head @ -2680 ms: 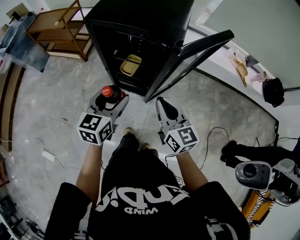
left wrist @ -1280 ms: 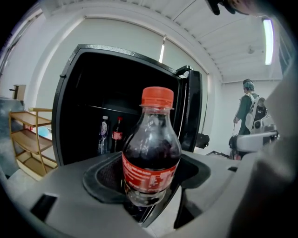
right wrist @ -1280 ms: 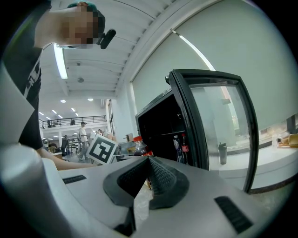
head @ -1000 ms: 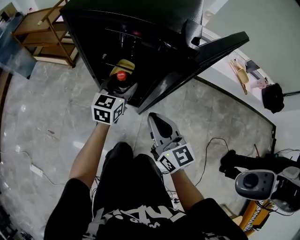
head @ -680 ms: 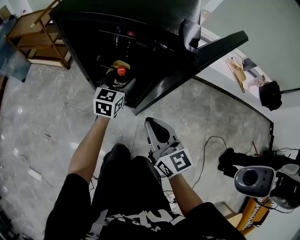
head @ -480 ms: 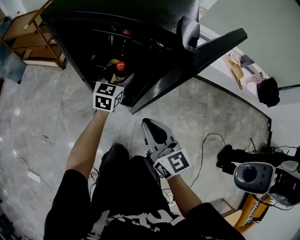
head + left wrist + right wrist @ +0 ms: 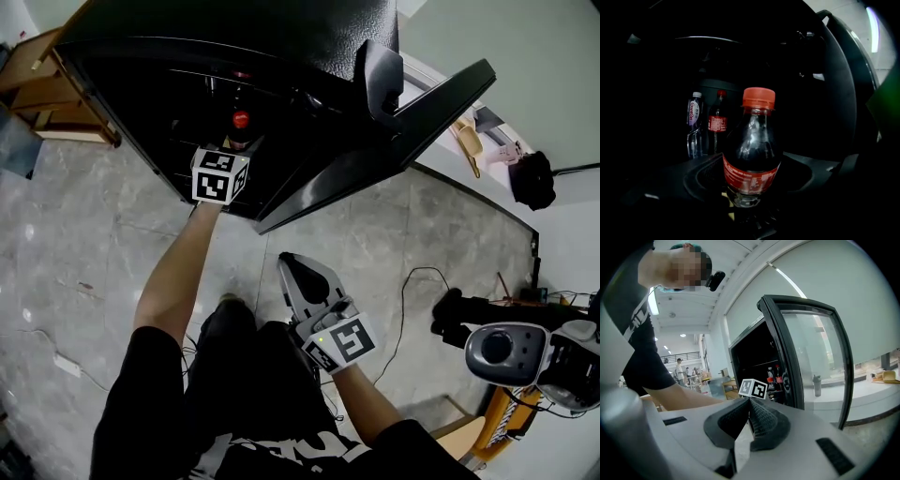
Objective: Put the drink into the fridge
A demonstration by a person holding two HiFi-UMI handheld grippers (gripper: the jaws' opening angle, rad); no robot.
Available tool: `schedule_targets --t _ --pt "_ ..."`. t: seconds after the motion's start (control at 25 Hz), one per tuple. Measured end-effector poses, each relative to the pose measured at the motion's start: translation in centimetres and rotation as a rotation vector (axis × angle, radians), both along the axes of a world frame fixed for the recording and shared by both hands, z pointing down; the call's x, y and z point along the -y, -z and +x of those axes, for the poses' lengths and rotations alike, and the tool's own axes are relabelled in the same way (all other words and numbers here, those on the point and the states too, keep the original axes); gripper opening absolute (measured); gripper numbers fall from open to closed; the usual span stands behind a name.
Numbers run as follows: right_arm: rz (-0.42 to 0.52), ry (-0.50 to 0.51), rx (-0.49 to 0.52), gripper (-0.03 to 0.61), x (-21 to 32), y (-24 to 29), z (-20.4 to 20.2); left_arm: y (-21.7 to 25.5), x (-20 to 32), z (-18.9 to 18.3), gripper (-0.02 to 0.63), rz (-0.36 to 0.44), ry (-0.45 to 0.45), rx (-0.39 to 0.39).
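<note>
My left claw (image 7: pixel 234 142) grips the red-capped dark cola bottle (image 7: pixel 752 154) upright by its base, just inside the open black fridge (image 7: pixel 281 37), ready to stand near two shelved bottles (image 7: pixel 717 123), while my right claw (image 7: pixel 749 405), closed on nothing, hangs clear.

Black white-printed T-shirt (image 7: pixel 150 412); grey right tool (image 7: pixel 287 262) bears a black-white marker cube (image 7: pixel 339 342).

clear bottle (image 7: pixel 694 117), label reads "Ganten"
</note>
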State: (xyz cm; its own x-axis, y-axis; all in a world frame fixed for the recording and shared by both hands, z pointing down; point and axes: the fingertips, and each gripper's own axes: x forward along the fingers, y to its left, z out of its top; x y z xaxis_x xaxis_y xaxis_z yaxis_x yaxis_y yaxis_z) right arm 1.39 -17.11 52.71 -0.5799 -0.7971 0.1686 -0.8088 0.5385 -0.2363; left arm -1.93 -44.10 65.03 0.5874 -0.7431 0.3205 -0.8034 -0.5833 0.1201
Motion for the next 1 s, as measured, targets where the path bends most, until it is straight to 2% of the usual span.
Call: schedule_targets --t 0.28,0.64,0.72,1.0 --pt "-0.043 -0.018 -0.005 0.017 -0.1 -1.2 0.8 -1.8 2.2 1.1 0.318 -0.014 -0.001 0.014" --pt "-0.050 0.005 0.006 0.017 -0.6 -2.3 0.6 -3.4 2.9 1.7 0.318 -0.008 0.014 0.015" --pt "-0.075 0.012 -0.008 0.017 -0.8 -2.9 0.6 -3.7 2.9 1.9 0.318 -0.002 0.019 0.016" --pt "-0.073 -0.011 0.006 0.017 -0.3 -3.3 1.1 -3.8 3.3 2.3 0.319 0.038 0.007 0.018"
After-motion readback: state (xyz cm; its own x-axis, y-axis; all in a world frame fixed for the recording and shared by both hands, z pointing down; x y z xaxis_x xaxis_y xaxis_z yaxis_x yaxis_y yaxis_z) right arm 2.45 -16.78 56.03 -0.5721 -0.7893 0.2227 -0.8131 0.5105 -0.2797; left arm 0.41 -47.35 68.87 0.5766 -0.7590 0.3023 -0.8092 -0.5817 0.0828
